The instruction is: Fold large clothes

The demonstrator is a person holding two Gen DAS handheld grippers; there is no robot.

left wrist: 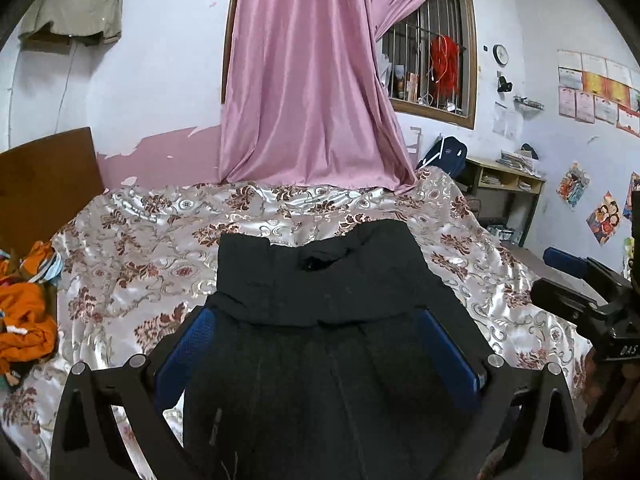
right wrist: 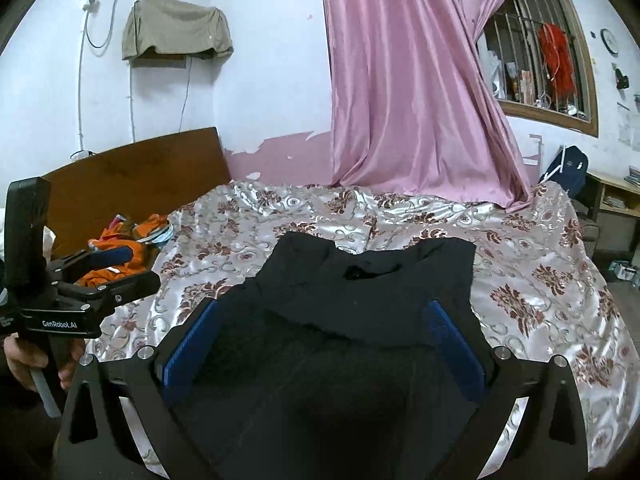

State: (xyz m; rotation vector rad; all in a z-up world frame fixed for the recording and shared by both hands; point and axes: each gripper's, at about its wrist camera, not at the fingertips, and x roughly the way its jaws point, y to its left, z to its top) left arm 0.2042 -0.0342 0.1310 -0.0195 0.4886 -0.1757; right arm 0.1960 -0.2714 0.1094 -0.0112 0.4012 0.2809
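A black garment (left wrist: 320, 272) lies flat on the floral satin bedspread (left wrist: 140, 248), its far edge with a small dark opening toward the curtain. The near part fills the space between the blue pads (left wrist: 184, 352) of my left gripper (left wrist: 316, 316), whose jaws stand wide apart. The right wrist view shows the same garment (right wrist: 372, 280) between the spread pads (right wrist: 452, 344) of my right gripper (right wrist: 324, 312). Each gripper also appears beside the other: the left gripper (right wrist: 120, 270) with nothing between its fingers, and the right gripper (left wrist: 560, 278) likewise. Whether either touches the cloth is hidden.
A pile of orange clothes (right wrist: 128, 252) sits at the bed's left by the wooden headboard (right wrist: 140, 172). A pink curtain (left wrist: 304, 100) hangs down onto the far side of the bed. A desk with shelves (left wrist: 508, 184) stands on the right. A hand (right wrist: 16, 360) holds the left gripper's handle.
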